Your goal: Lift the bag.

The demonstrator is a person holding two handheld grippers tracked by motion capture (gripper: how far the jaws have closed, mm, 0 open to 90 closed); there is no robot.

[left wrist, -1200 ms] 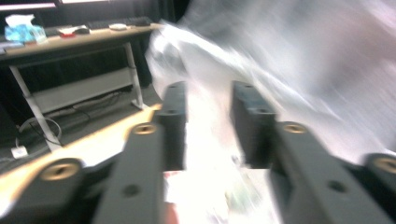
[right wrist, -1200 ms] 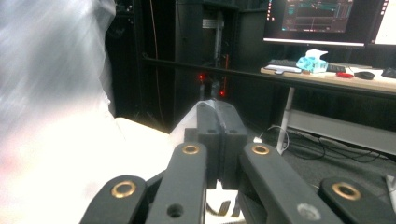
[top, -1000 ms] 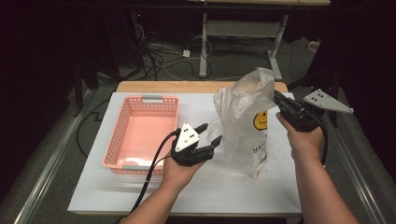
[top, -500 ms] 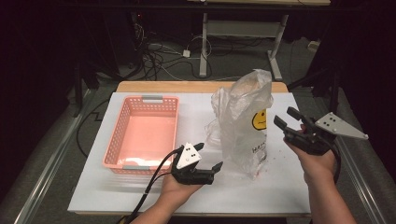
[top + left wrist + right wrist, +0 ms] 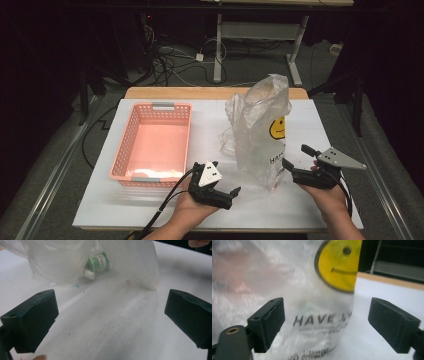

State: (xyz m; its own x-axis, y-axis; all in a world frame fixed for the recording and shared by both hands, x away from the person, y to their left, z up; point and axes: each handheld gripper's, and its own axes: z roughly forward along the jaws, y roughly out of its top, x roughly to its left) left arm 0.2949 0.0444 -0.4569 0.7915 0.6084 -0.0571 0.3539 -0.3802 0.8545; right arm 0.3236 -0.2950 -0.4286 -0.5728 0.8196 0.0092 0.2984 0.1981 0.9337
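A clear plastic bag (image 5: 260, 131) with a yellow smiley face stands upright on the white table (image 5: 165, 210), right of centre. A small green-labelled bottle (image 5: 98, 263) lies inside the bag (image 5: 62, 262) at its bottom. My left gripper (image 5: 230, 196) rests low on the table in front of the bag's left corner. Its jaws have just been opening and stand wide apart with nothing between them (image 5: 110, 320). My right gripper (image 5: 296, 156) is just right of the bag, apart from it. Its jaws have also just been opening; the bag (image 5: 312, 290) lies beyond its gripper (image 5: 327, 322) and no pad presses on it.
An empty pink basket (image 5: 127, 150) sits on the left half of the table. Dark floor with cables and a desk frame (image 5: 260, 30) lies beyond the far edge. A strip of bare table runs between the hands and the front edge.
Both hands have dropped toward the table's near edge. The right gripper has let go of the bag's upper right side and the left has left its lower corner; both jaws have opened.
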